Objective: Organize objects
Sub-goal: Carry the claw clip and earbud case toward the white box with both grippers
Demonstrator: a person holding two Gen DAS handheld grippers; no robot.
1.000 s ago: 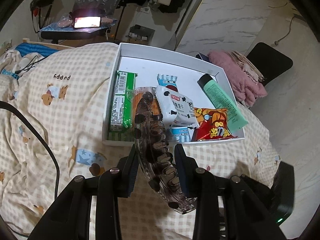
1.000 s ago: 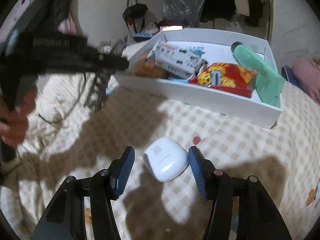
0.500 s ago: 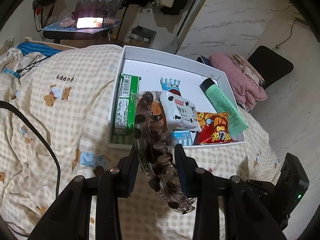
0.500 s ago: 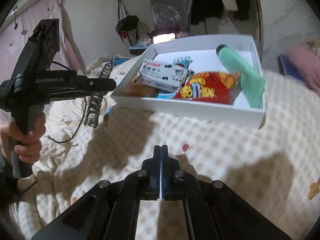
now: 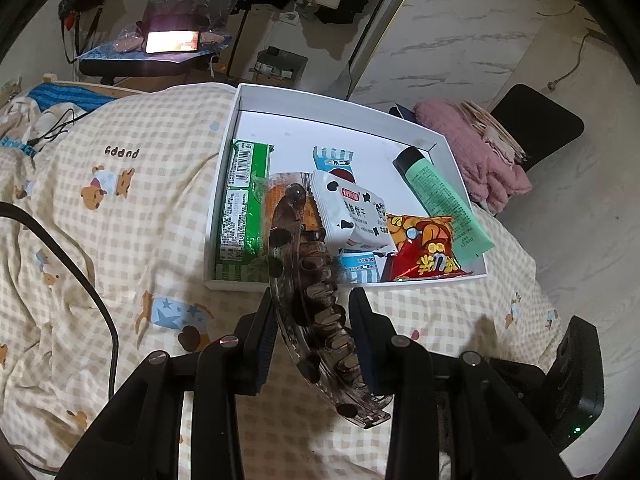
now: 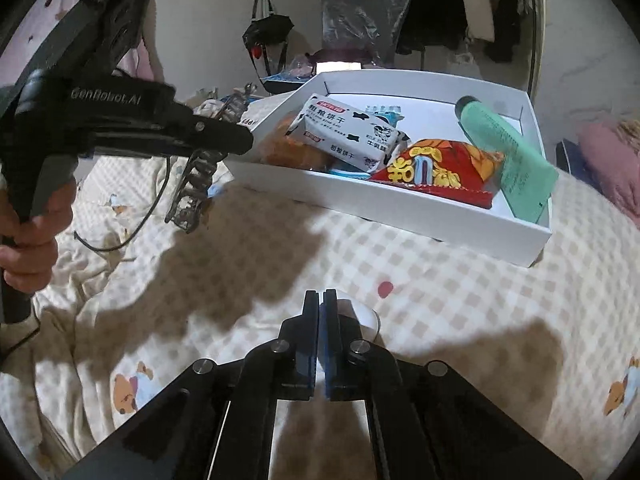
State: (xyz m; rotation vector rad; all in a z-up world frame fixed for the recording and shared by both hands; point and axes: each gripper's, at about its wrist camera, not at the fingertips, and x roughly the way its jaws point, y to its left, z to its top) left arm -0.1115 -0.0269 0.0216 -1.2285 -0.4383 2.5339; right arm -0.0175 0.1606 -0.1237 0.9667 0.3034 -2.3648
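Note:
My left gripper (image 5: 312, 320) is shut on a brown translucent hair claw clip (image 5: 308, 280) and holds it above the checked bedspread, just short of the near wall of a white box (image 5: 320, 104). The box holds a green packet (image 5: 240, 208), a white biscuit packet (image 5: 352, 212), a red snack bag (image 5: 424, 248) and a green tube (image 5: 440, 200). In the right wrist view the left gripper (image 6: 216, 140) and the clip (image 6: 196, 184) show left of the box (image 6: 400, 208). My right gripper (image 6: 321, 300) is shut and empty; a small white case (image 6: 366, 316) peeks out just behind its fingers.
A black cable (image 5: 80, 280) runs across the bedspread at the left. A pink fluffy cloth (image 5: 472, 156) and a black chair (image 5: 536, 124) lie beyond the bed's right edge. A lit phone (image 5: 172, 40) sits on a far stand.
My right gripper has shut without taking the white case, which now lies mostly hidden behind its fingers. My left gripper keeps the clip and has drifted slightly relative to the box.

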